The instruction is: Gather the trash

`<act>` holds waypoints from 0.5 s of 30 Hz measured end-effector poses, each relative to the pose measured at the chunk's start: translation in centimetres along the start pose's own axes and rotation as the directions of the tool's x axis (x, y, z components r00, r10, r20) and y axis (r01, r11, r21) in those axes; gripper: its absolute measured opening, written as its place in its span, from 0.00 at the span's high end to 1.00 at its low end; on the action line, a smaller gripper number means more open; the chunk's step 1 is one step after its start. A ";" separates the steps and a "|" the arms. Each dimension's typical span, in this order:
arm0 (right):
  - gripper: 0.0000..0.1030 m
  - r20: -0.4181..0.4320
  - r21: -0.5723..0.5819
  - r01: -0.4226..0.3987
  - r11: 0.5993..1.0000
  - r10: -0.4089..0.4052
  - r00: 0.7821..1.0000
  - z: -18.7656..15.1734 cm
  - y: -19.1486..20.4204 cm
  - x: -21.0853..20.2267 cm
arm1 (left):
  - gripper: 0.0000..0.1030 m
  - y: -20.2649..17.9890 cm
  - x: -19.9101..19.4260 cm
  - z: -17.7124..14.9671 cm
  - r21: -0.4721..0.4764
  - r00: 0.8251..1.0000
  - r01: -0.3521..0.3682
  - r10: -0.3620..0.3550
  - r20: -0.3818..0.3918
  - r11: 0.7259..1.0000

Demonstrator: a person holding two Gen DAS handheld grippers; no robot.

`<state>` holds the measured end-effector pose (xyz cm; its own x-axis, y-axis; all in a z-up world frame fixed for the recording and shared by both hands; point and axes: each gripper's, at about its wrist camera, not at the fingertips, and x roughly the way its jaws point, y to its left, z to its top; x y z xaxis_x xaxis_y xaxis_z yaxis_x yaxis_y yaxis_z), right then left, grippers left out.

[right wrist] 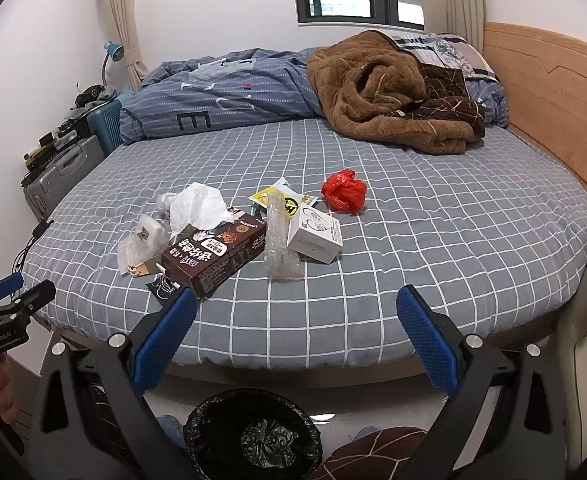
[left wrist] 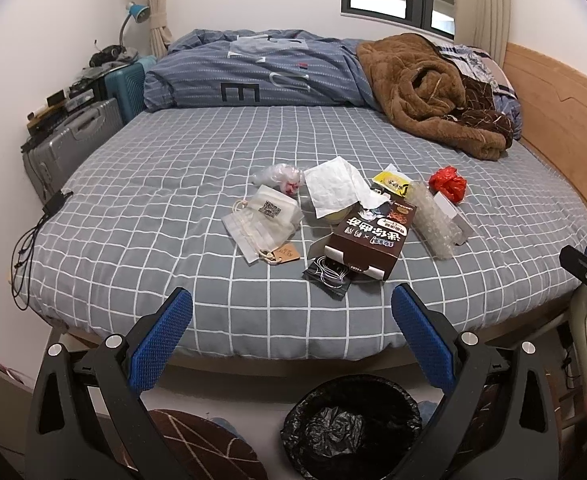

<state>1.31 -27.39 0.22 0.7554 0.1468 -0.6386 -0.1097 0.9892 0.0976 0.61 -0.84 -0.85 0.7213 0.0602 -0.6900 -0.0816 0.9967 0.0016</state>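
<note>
Trash lies in a cluster on the grey checked bed (left wrist: 173,168): a brown snack box (left wrist: 367,242) (right wrist: 213,258), a white tissue (left wrist: 337,190) (right wrist: 199,208), a red plastic bag (left wrist: 449,184) (right wrist: 344,191), bubble wrap (left wrist: 433,220) (right wrist: 279,240), a small white box (right wrist: 315,234), a yellow packet (left wrist: 391,182), a clear bag with tag (left wrist: 261,224) and a black wrapper (left wrist: 329,276). A black-lined bin (left wrist: 351,426) (right wrist: 253,436) stands on the floor below. My left gripper (left wrist: 292,320) and right gripper (right wrist: 296,320) are open and empty, held at the bed's near edge above the bin.
A brown fleece blanket (left wrist: 433,96) and a blue duvet (left wrist: 253,72) lie at the far side of the bed. Suitcases (left wrist: 69,140) stand at the left wall, with cables (left wrist: 25,248) hanging off the bed. A wooden headboard (left wrist: 561,120) is at the right.
</note>
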 end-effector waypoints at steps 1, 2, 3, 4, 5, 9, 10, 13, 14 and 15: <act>0.07 0.000 -0.001 -0.001 1.000 0.001 1.000 0.0 0.0 0.0 | 0.05 0.0 0.0 0.0 0.000 1.000 0.001 -0.001 0.001 1.000; 0.07 -0.001 -0.002 -0.001 1.000 0.001 1.000 0.0 0.1 0.1 | 0.05 0.0 0.0 0.0 -0.002 1.000 0.003 -0.003 0.002 1.000; 0.07 -0.001 -0.003 -0.003 1.000 0.003 1.000 0.1 0.1 0.0 | 0.05 0.0 0.0 -0.1 -0.002 1.000 0.005 -0.005 0.001 1.000; 0.07 0.000 -0.005 -0.002 1.000 0.002 1.000 0.1 0.3 0.0 | 0.05 0.0 0.0 -0.1 -0.002 1.000 0.007 -0.007 0.002 1.000; 0.07 0.001 -0.007 -0.002 1.000 0.002 1.000 0.1 0.3 -0.1 | 0.05 0.0 0.0 -0.2 -0.003 1.000 0.008 -0.008 0.003 1.000; 0.07 0.004 -0.010 -0.003 1.000 0.003 1.000 0.3 0.4 -0.4 | 0.05 -0.1 0.0 -0.2 -0.007 1.000 0.018 -0.017 0.007 1.000; 0.07 0.005 -0.009 -0.004 1.000 0.004 1.000 0.3 0.4 -0.4 | 0.05 -0.1 -0.1 -0.3 -0.007 1.000 0.022 -0.021 0.009 1.000; 0.07 0.002 -0.011 0.000 1.000 0.000 1.000 0.4 0.4 -0.5 | 0.05 -0.2 -0.2 -0.3 -0.006 1.000 0.024 -0.024 0.012 1.000; 0.07 0.002 -0.009 -0.001 1.000 0.001 1.000 0.5 0.3 -0.5 | 0.05 -0.2 -0.3 -0.3 -0.006 1.000 0.025 -0.024 0.012 1.000; 0.07 0.003 -0.011 -0.001 1.000 0.001 1.000 0.4 0.3 -0.5 | 0.05 -0.2 -0.3 -0.3 -0.006 1.000 0.023 -0.023 0.012 1.000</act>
<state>1.17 -27.14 0.90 0.7572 0.1478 -0.6363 -0.1173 0.9890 0.0902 0.24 -1.05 -0.84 0.7309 0.0379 -0.6814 -0.0688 0.9975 -0.0183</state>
